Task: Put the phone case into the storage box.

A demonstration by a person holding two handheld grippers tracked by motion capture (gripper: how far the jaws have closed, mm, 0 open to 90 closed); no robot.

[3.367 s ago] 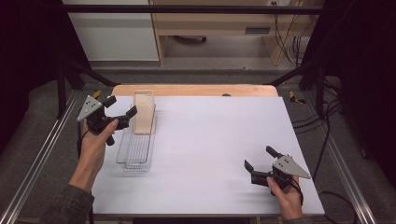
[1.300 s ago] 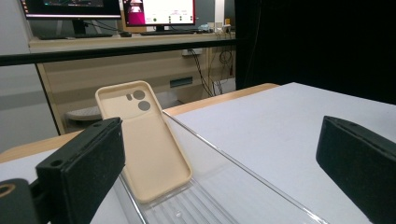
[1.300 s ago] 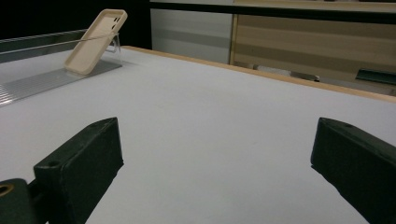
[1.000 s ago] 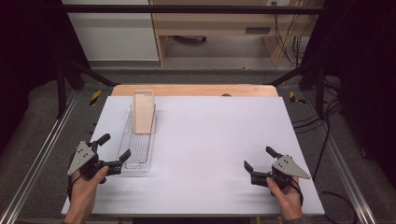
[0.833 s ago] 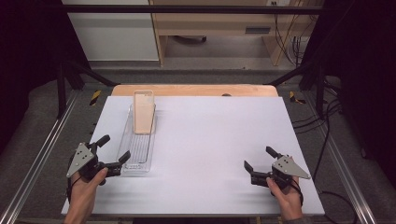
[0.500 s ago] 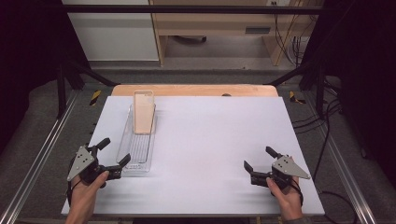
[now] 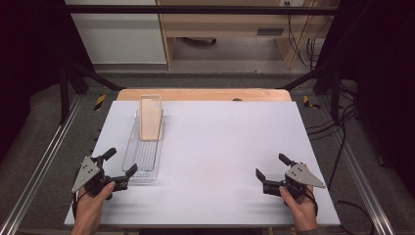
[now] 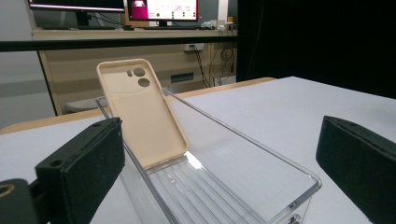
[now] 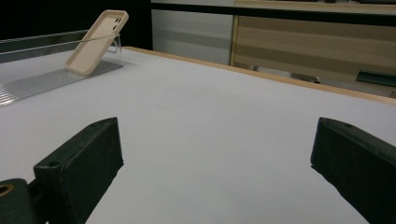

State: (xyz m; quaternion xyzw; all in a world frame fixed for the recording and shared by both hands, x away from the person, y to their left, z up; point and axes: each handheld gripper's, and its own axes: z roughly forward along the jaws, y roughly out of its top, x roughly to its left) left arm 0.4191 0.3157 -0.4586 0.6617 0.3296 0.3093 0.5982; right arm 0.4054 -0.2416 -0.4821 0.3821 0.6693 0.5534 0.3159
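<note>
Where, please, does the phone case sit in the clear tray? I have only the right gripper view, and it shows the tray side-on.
Observer: The phone case leans tilted against the far end wall of the clear tray, its lower edge on the tray floor.
Operator: Which face of it looks toward the near end?
Observer: In the left gripper view, the camera-cutout face looks toward the near end.
Operator: Is the left gripper near the tray?
Observer: The left gripper sits at the tray's near end with its jaws open, holding nothing.
Operator: And mine?
Observer: The right gripper rests open on the white table, well apart from the tray.
</note>
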